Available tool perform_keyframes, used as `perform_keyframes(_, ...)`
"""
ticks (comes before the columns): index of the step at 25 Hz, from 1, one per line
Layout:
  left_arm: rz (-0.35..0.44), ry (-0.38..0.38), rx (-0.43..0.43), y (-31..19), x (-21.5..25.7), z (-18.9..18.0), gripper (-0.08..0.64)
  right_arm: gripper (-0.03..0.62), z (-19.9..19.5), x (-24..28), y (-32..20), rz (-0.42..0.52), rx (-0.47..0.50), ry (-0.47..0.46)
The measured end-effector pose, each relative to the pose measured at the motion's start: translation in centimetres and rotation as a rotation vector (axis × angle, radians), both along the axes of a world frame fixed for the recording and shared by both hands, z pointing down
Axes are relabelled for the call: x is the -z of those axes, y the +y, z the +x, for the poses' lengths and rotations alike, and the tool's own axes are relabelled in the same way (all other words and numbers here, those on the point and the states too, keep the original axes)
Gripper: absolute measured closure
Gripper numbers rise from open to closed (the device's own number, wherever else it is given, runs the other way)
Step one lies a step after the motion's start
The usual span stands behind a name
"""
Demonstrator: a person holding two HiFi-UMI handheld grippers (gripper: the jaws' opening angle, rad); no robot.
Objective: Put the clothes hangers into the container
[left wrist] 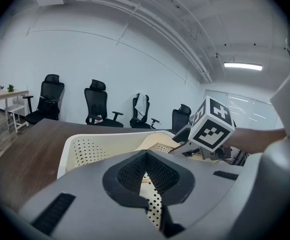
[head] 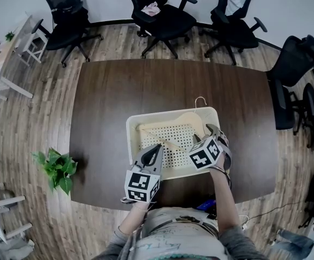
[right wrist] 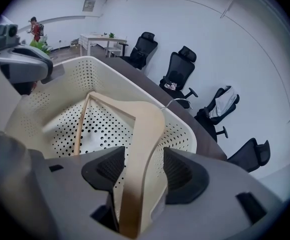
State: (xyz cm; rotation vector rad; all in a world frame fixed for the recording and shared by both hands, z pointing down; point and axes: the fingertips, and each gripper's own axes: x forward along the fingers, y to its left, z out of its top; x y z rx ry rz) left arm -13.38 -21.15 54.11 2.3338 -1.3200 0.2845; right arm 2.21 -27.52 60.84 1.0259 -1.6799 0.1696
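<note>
Head view: I see the hanger point(head: 192, 119) lying in the basket point(head: 132, 130) on the table point(head: 119, 91), left tongs point(head: 157, 147) and right tongs point(head: 211, 128) over it; left gripper view: left tongs point(left wrist: 146, 157) pressed together, empty; right gripper view: right tongs point(right wrist: 145, 171) spread, hanger point(right wrist: 148, 128) between them, not pinched.

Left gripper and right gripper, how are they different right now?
The left gripper's fingers are together; the right gripper's fingers are apart. The left gripper has nothing between its fingers; the right gripper has the wooden hanger between its fingers, not squeezed. Both are grey and point toward the white basket.
</note>
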Motion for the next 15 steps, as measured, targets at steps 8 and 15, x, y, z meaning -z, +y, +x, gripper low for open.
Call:
perform_keyframes(8, -0.002, 0.001, -0.002, 0.1, 0.0, 0.0, 0.549, 0.35, -0.5, 1.8, 0.6, 0.008, -0.003, -0.108)
perform_keyframes(15, -0.006, -0.002, -0.004, 0.1, -0.1, 0.0, 0.549, 0.35, -0.2, 3.5, 1.2, 0.029, -0.01, -0.159)
